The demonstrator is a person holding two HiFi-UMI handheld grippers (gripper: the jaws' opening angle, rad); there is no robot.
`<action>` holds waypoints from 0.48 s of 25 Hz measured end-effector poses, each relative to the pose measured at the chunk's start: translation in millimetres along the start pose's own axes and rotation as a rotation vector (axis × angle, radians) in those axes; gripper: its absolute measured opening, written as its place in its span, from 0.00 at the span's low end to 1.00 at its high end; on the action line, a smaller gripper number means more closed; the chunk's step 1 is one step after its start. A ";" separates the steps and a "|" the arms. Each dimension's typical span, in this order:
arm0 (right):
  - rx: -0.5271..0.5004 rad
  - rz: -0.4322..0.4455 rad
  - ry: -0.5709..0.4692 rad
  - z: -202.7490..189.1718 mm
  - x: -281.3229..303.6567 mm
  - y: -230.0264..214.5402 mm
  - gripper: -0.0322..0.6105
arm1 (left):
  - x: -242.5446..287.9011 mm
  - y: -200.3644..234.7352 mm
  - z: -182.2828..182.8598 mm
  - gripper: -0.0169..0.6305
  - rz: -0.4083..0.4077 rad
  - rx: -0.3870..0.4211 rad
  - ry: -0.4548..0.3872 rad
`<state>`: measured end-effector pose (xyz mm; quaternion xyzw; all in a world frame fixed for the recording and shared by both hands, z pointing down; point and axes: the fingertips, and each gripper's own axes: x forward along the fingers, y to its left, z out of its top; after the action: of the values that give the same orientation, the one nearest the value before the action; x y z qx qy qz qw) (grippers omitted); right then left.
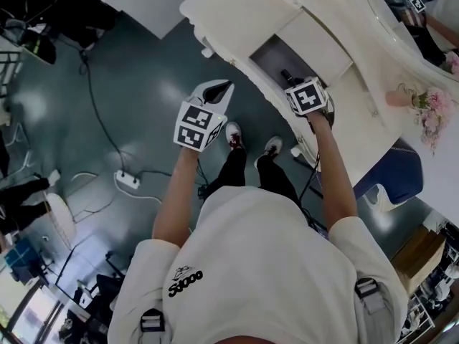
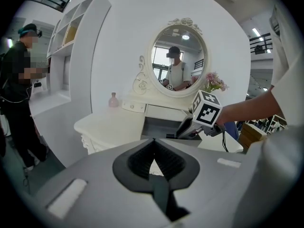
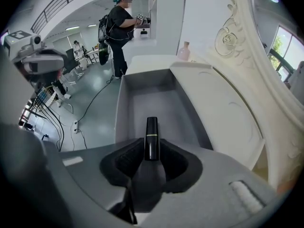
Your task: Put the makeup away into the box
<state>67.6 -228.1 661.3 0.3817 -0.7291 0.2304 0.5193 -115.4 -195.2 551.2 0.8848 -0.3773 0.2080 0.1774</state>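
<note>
A slim black makeup tube (image 3: 151, 127) with a thin gold band sticks out from between the jaws of my right gripper (image 3: 151, 145), which is shut on it. The gripper points steeply down over the open grey drawer (image 3: 147, 96) of the white dressing table (image 1: 237, 13). In the head view my right gripper (image 1: 288, 75) hangs over the drawer (image 1: 267, 54), with the tube's black tip just showing. My left gripper (image 1: 219, 89) is held off the table's front edge above the floor. Its jaws (image 2: 152, 140) are shut with nothing between them.
An oval mirror (image 2: 178, 58), a pink bottle (image 2: 113, 99) and pink flowers (image 1: 430, 110) stand on the table top. A blue stool (image 1: 394, 174) sits to the right. Cables and a power strip (image 1: 128, 180) lie on the floor. Another person (image 2: 19, 80) stands by shelves at the left.
</note>
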 end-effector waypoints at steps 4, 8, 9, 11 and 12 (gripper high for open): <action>0.011 0.027 -0.031 2.0 -3.4 1.0 0.26 | 12.1 -6.4 5.6 0.05 -0.016 0.020 0.007; 0.026 -0.003 -0.085 2.7 -20.1 -13.5 0.26 | 21.7 -11.3 17.6 0.05 -0.026 0.049 0.004; 0.040 -0.010 -0.115 4.9 -27.5 -18.7 0.26 | 23.6 -12.0 22.5 0.05 -0.028 0.058 0.000; 0.069 -0.026 -0.189 12.9 -45.5 -30.7 0.21 | 27.4 -12.1 36.2 0.05 -0.029 0.080 -0.014; 0.079 -0.038 -0.225 17.2 -55.9 -37.3 0.19 | 29.3 -12.0 44.6 0.05 -0.028 0.091 -0.023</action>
<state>96.8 -245.5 600.8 0.4392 -0.7656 0.2049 0.4231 -77.7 -225.7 526.1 0.8994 -0.3571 0.2124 0.1355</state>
